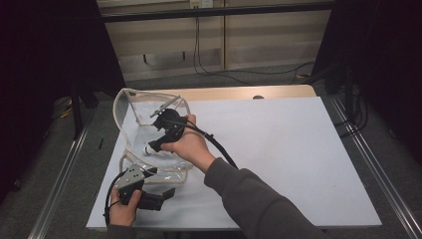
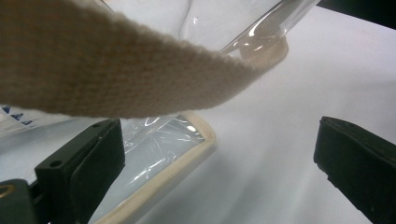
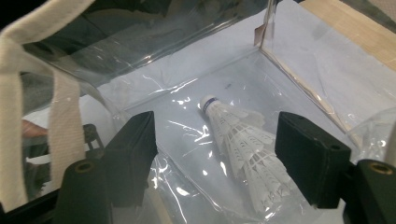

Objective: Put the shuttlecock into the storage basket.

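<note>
Right tool (image 3: 215,156) is sitting inside a clear plastic bag (image 1: 130,107) at the far left of the white surface (image 1: 278,149), and I am holding its jaws apart with nothing pressed between them. Between those jaws, in the right gripper view, a white shuttlecock (image 3: 243,144) is lying on its side on the bag's clear floor, its rounded cork end pointing away from the tool and its feathered skirt reaching toward the near edge; neither pad is touching it. From the high view, my right hand (image 1: 186,142) is reaching over the bag's open mouth, with the tool's black cable trailing back toward the near right.

My left tool (image 1: 149,196) is resting at the near left corner of the surface, just beside the bag's near edge. I am keeping its jaws wide apart and gripping nothing. In the left gripper view, a cream woven strap (image 2: 116,70) of the bag is crossing above the jaws, and the bag's cream-trimmed edge (image 2: 187,154) is lying on the surface between them, close to one jaw.
</note>
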